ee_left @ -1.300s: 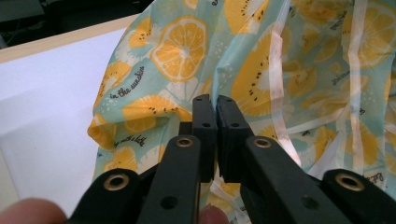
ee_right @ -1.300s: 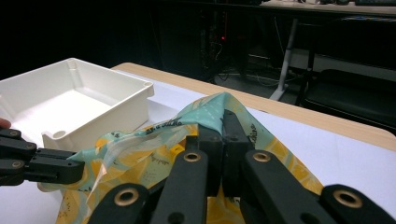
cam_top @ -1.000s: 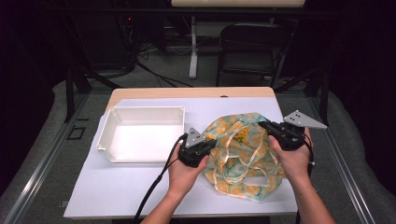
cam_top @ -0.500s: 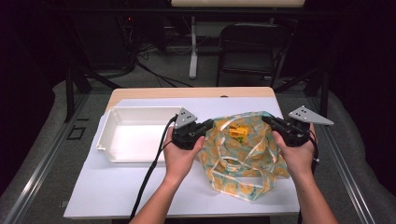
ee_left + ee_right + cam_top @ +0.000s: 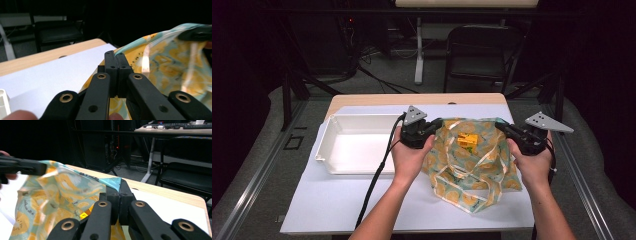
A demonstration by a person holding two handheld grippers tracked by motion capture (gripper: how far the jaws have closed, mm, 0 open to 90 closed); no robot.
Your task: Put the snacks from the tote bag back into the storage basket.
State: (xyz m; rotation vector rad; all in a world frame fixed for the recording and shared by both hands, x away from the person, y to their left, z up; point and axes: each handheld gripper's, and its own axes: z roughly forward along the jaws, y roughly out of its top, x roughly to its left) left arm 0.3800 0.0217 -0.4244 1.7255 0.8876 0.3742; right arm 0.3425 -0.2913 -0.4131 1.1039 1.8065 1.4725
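— From above, what are you looking at?

— A patterned bag [image 5: 472, 160] stretched between the two hands over the white sheet on the tabletop [image 5: 362, 200]. The left tongs [image 5: 438, 123] pinch its rim on one side, the right tongs [image 5: 502, 126] pinch the rim opposite, so the mouth is pulled wide along the line from hand to hand. The bottom of the bag sags toward the person and rests on the sheet.

— Anything in it?

— A small yellow block [image 5: 466, 140] shows through the mouth, roughly midway between the two tongs, maybe a shade nearer the left. The white tray [image 5: 328, 150] sits just left of the left hand and looks empty. So the left hand is the nearer one to the tray; if the block is meant to go there, the bag would have to tip or travel leftward, I'd guess.

— And the left gripper view?

— The left tongs [image 5: 115, 58] are closed tight on the bag [image 5: 165, 65] rim, fabric running off to the right. Bare sheet lies beyond them.

— The right gripper view?

— Same story mirrored: the right tongs [image 5: 120, 185] clamp a teal corner of the bag [image 5: 62, 192], and the cloth spreads away leftward to the other gripper. A yellow bit [image 5: 83, 215] shows low inside, close by the jaws.
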